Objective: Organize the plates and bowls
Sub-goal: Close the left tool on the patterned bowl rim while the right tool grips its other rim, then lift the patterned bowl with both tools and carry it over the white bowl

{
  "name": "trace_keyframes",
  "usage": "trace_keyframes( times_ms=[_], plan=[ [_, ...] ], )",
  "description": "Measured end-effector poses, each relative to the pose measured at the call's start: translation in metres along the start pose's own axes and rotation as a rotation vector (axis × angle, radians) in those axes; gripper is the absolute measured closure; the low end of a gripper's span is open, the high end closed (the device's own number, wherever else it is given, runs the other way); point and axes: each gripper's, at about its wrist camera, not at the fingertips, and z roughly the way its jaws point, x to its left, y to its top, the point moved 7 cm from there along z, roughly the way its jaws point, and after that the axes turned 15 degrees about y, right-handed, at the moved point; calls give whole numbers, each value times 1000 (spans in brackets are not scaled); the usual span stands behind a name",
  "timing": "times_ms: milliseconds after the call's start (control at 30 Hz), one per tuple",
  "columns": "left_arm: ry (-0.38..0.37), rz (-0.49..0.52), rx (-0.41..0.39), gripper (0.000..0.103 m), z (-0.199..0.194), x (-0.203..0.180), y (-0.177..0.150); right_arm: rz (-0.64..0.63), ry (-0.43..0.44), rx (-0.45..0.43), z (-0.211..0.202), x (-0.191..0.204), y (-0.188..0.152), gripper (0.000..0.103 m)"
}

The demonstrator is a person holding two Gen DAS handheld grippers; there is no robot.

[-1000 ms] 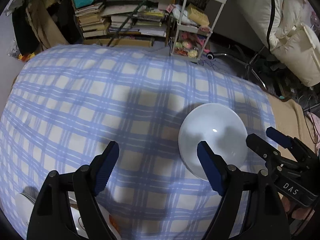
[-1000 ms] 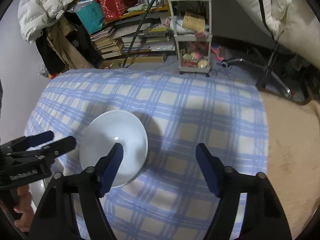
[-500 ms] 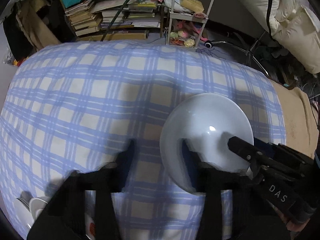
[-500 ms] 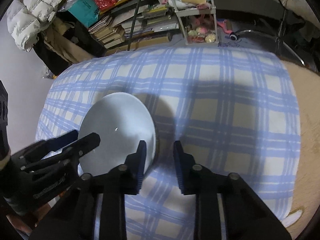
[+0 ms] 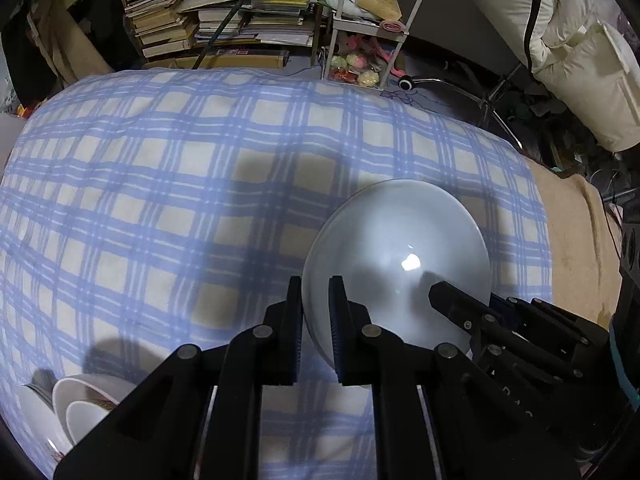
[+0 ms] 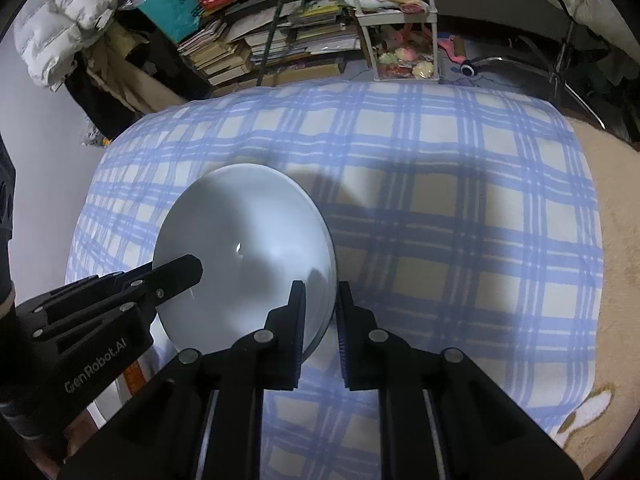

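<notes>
Resting on the blue checked cloth [image 5: 168,184], a white plate [image 5: 396,248] is gripped at its rim from both sides: the left gripper [image 5: 316,292] and the right gripper [image 6: 320,296] are each closing on the edge caught between their jaws. Stacked bowls [image 5: 80,404] are seen at the cloth's near left corner. Beyond the cloth, piled books [image 6: 248,40] and a white shelf cart [image 5: 368,24] are crowded together.

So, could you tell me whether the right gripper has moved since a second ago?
Yes: the right gripper went left across the checked cloth, closing on the white plate's rim.
</notes>
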Motion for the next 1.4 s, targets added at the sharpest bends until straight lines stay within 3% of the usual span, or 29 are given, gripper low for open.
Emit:
trace_keyframes(
  times_ms=[400,700,1067,1400],
  plan=[
    [28,-37,-34,91,-42,60,-18,-90,23,-36,-20,75,-8,87],
    [79,-43,-49,91,-70,100,-58,-149,20,-52,-29,133,-32,87],
    [58,-137,-48,89,-92,150,-111,-211,28,-46,-30,185,-72,87],
    [39,-181,-49,89,-99,190,-140,-260,70,-17,-15,216,-104,87]
  ],
)
